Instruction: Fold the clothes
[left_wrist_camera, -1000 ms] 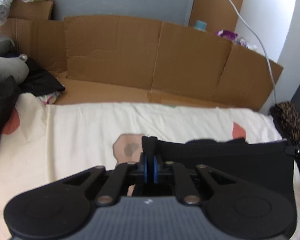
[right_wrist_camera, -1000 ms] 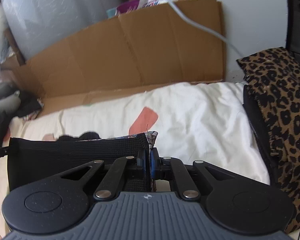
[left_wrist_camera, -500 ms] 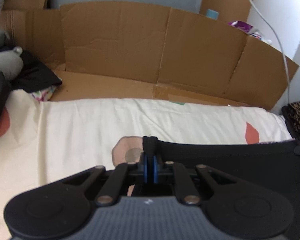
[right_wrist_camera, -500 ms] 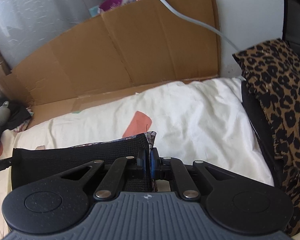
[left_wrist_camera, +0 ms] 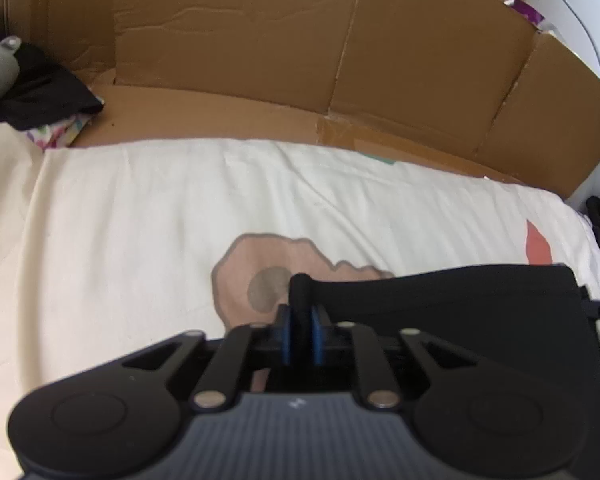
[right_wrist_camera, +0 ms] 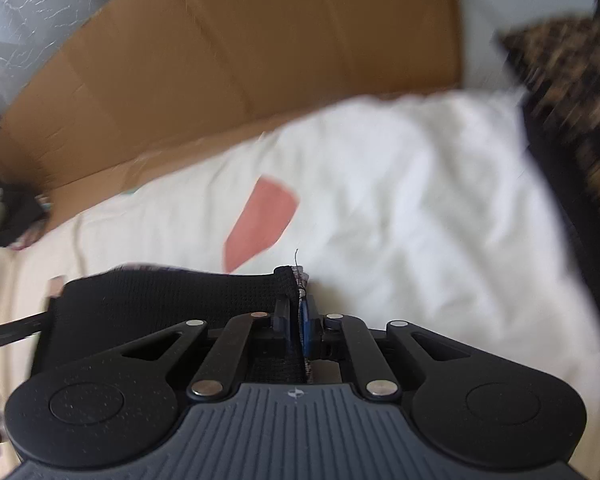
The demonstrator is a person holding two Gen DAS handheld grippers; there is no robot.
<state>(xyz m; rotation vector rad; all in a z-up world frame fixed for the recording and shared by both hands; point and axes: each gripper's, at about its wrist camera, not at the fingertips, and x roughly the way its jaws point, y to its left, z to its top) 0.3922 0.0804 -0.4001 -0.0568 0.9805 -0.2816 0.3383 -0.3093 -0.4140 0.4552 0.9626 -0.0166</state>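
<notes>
Left wrist view: the left gripper [left_wrist_camera: 300, 320], jaws clamped on one corner of a black garment [left_wrist_camera: 480, 312], holds it stretched above the cream bed sheet [left_wrist_camera: 140, 220]. Right wrist view, blurred: the right gripper [right_wrist_camera: 297, 322] pinches the opposite corner. Keeping the edge taut and level should give a clean fold.

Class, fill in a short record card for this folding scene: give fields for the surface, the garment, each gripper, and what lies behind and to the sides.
Surface: cream sheet with pink and red patches
Garment: black garment, stretched between both grippers
Left gripper: shut on one corner
Right gripper: shut on the other corner
Behind: cardboard panels
Right side: leopard-print fabric
Left side: dark clothes pile
</notes>
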